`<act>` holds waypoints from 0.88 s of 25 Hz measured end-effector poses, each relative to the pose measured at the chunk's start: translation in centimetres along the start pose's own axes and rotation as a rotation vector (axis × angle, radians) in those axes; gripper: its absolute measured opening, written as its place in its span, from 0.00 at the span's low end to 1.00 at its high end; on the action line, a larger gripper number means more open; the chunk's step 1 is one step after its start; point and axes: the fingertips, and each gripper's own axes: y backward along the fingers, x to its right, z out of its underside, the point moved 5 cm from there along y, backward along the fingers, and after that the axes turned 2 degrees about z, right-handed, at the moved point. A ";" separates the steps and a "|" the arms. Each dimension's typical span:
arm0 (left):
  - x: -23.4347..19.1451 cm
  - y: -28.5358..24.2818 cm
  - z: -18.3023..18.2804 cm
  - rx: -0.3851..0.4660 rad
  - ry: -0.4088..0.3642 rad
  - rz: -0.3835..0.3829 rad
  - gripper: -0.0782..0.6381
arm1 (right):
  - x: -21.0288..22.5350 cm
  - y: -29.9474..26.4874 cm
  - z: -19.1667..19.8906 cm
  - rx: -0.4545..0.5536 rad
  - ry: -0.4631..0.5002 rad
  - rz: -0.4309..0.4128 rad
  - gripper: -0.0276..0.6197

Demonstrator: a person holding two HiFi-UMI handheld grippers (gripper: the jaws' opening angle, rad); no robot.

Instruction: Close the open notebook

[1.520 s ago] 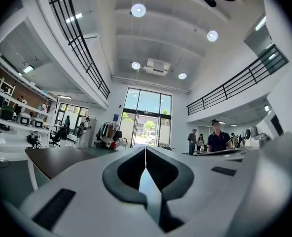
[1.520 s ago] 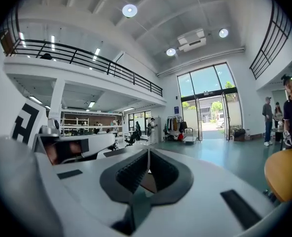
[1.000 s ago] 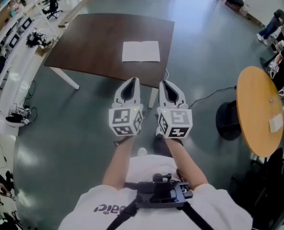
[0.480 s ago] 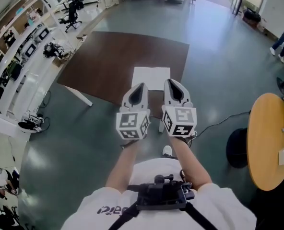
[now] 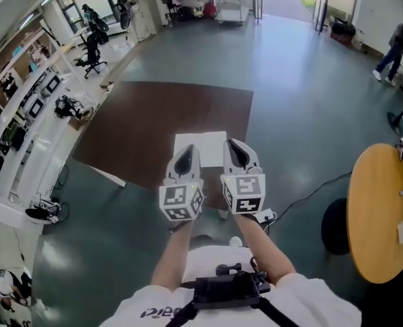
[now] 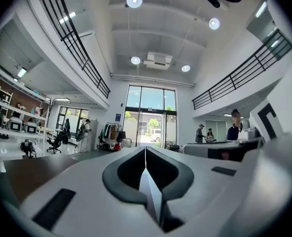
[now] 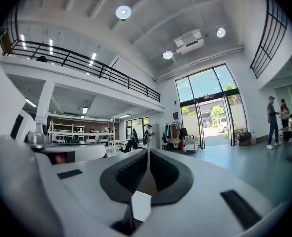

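Observation:
The open notebook (image 5: 203,144) lies flat, white pages up, near the front edge of the dark brown table (image 5: 154,114). Both grippers are held level, side by side, in front of the person's chest. In the head view the left gripper (image 5: 188,150) overlaps the notebook's near left part and the right gripper (image 5: 233,144) its near right corner. The left gripper (image 6: 145,149) shows its jaws closed together with nothing between them. The right gripper (image 7: 147,151) also has its jaws meeting at the tip, empty. How high they are above the notebook I cannot tell.
A round wooden table (image 5: 378,210) stands at the right with a black stool (image 5: 334,227) and a floor cable (image 5: 303,186) beside it. Desks and office chairs (image 5: 92,60) line the left wall. People (image 5: 395,43) stand at the far right. The table's white leg (image 5: 107,176) slants at the left.
Both grippers have travelled forward together from over the floor to the table's front edge. They now overlap the notebook in the head view. Both jaws stay shut.

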 end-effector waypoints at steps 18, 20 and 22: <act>-10.3 -7.3 -1.9 0.036 0.038 0.167 0.12 | -2.8 -10.5 -3.6 0.192 -0.001 0.013 0.04; -12.4 -7.9 -1.3 0.039 0.039 0.179 0.12 | -3.9 -12.3 -2.6 0.170 0.027 0.024 0.04; -13.9 -8.0 0.1 0.026 0.057 0.191 0.12 | -4.9 -13.2 -1.0 0.139 0.023 0.025 0.04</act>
